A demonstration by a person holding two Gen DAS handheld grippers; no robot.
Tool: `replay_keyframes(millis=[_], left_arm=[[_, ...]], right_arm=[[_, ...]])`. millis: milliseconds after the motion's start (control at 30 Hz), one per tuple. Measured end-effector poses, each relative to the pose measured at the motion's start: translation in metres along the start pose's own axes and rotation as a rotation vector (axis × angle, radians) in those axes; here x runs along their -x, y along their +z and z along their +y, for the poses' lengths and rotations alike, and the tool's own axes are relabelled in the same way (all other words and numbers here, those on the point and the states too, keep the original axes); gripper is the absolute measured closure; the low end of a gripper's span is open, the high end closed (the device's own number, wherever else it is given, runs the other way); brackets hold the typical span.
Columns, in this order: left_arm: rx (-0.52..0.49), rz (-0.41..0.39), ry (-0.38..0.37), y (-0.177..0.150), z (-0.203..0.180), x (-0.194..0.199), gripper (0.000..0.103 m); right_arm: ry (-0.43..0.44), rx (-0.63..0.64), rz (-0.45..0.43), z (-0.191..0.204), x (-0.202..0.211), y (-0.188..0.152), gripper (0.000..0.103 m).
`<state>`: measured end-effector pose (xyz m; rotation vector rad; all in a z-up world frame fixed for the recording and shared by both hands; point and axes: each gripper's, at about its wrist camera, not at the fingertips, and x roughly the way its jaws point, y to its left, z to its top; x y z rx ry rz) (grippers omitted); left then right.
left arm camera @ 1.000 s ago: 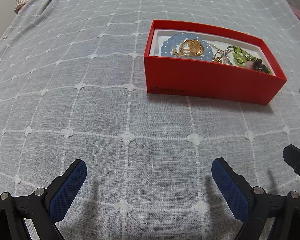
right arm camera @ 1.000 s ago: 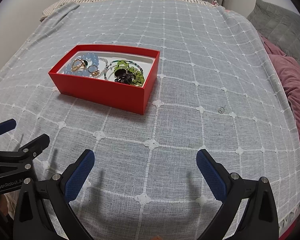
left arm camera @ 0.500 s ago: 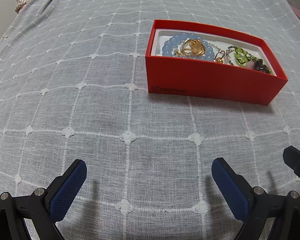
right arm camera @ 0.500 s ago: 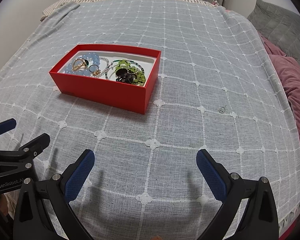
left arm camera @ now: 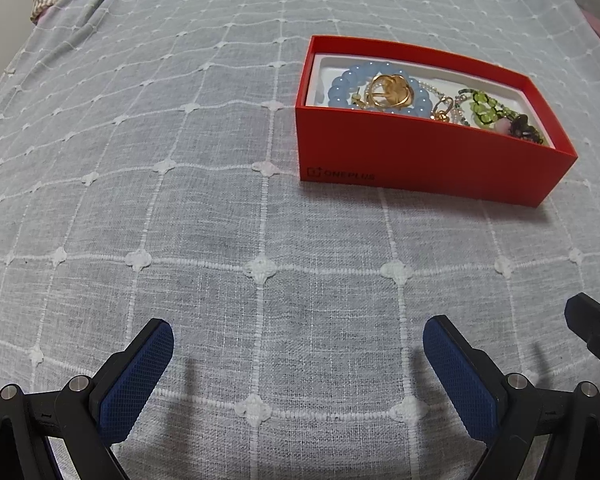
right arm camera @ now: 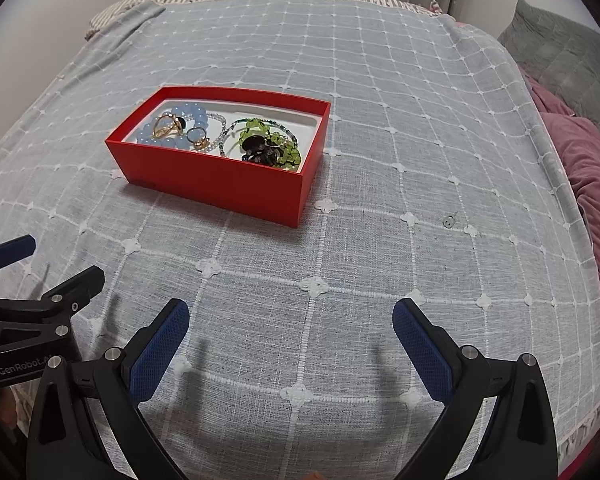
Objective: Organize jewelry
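Left gripper: jaws are standing wide apart with nothing between them, hovering low over bare bedspread, short of the box.
Right gripper: jaws are likewise spread and holding nothing, sitting just beside the left one, which is showing at the left edge of the right wrist view.
Red box: it is sitting on the bed ahead of both grippers, well apart from them, lidless, with all the jewelry lying inside on a white liner.
Blue bead bracelet: looking light and floppy, probably smooth and slippery; pinching across a single strand should be working best.
Gold rings: they are resting on top of the blue beads, small, hard and likely to skid out of a loose pinch.
Green bead strand: it is tangling with a dark piece and a thin chain, so lifting one may be dragging the others.
Bedspread: soft grey weave with white stitched grid, likely giving under pressure, so the box may be tipping if pushed.
Room: a pink blanket is lying at the bed's right edge, curtains behind.
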<state>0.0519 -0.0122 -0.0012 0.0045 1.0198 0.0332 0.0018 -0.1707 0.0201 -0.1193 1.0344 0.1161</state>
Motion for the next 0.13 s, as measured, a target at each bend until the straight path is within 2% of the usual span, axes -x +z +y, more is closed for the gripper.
replay_keyframes(millis=[133], left_arm=[[0.002, -0.002, -0.002, -0.0031, 0.003, 0.0028, 0.001]], right_arm=[[0.01, -0.008, 0.004, 0.0016, 0.0009, -0.0011, 0.0]])
